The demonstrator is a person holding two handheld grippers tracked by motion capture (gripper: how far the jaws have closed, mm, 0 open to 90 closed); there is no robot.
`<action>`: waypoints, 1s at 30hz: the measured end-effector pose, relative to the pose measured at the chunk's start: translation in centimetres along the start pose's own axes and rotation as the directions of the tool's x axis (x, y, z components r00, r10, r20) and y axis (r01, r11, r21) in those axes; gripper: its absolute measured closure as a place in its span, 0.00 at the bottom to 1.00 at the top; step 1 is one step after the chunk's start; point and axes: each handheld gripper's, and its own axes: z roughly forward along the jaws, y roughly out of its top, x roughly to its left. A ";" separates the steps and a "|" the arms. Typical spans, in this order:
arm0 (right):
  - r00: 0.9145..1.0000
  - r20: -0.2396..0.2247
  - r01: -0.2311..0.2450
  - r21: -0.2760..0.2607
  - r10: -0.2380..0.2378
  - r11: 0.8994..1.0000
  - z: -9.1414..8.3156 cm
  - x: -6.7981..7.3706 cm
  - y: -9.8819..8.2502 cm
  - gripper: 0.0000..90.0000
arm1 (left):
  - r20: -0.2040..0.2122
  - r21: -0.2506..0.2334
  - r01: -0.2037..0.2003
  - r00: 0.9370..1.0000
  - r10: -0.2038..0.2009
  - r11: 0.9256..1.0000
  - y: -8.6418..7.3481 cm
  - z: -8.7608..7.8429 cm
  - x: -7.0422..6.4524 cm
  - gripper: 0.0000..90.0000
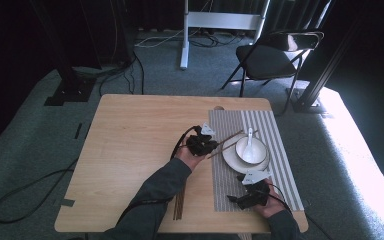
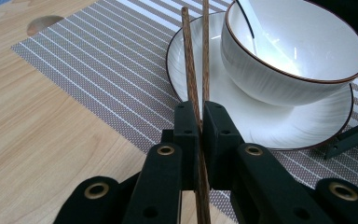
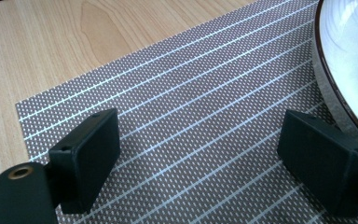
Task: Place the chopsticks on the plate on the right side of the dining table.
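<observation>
Left gripper [image 1: 203, 142] is clamped tight on a pair of wooden chopsticks [image 2: 196, 79], tips angled out over the plate [image 2: 279, 130] just left of the white bowl [image 2: 293, 51]. I'd lower them flat onto the striped placemat [image 1: 230, 170] left of the plate, keeping them parallel. Right gripper [image 3: 200, 154] sits wide open and empty over the mat's near edge.

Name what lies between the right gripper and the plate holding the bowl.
Only bare striped placemat lies between the open right gripper and the plate, as the right gripper view shows; the bowl sits on that plate.
</observation>
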 end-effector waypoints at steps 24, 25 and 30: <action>1.000 -0.001 -0.002 0.000 0.002 1.000 0.0 0.0 0.0 0.14 | 0.008 0.007 0.006 1.000 -0.006 1.000 1.0 1.6 0.2 0.95; 1.000 -0.001 -0.002 0.000 0.002 1.000 0.0 0.0 0.0 0.14 | 0.008 0.007 0.006 1.000 -0.006 1.000 1.0 1.6 0.2 0.95; 1.000 0.000 -0.001 0.000 0.001 1.000 0.0 0.0 0.0 0.14 | 0.008 0.016 0.007 1.000 -0.007 1.000 1.2 2.2 0.3 0.95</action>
